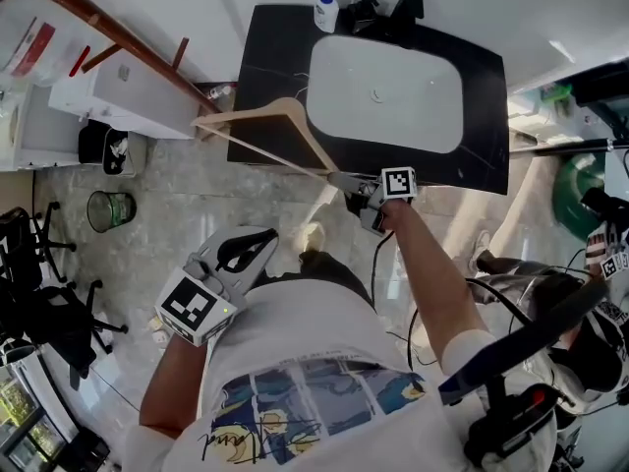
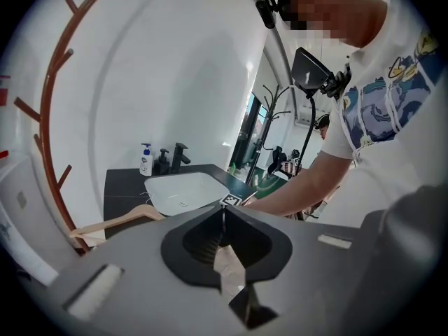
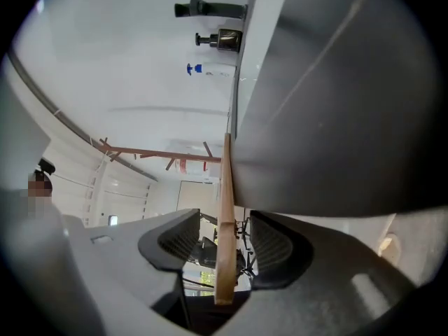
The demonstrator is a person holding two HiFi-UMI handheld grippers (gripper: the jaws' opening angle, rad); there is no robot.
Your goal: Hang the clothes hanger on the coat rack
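**Clothes hanger (image 1: 280, 126) loose between wide-open tongs, up by the rack**

Far left first: coat rack (image 1: 98, 23), red-brown stem with short pegs, slanting across the top corner of the head view. Next along, left tongs (image 1: 257, 244), low by the shirt, jaws pressed together on nothing, well apart from the action.

Then the prize itself, stretched from the rack at its left end to the right tongs (image 1: 352, 187) at the other, hanging over the front left corner of the black counter (image 1: 482, 87). Pale bare wood, flat and thin, two arms sloping away from a central peak. Hook not made out from here; caught on a peg or not, cannot tell.

Handling, as a judgement only: light, rigid, no give at all, smooth enough to slide in a lazy pinch, and likely to swing about its hook once let go. Best taken on the broad flat faces of an arm, ribbed pads square on, never on the thin edge; nearer the peak for less swing, near the tip for more reach.

And at the right: tongs spread wide, tip of the wooden arm standing between the pads with daylight on both sides, nothing gripped.
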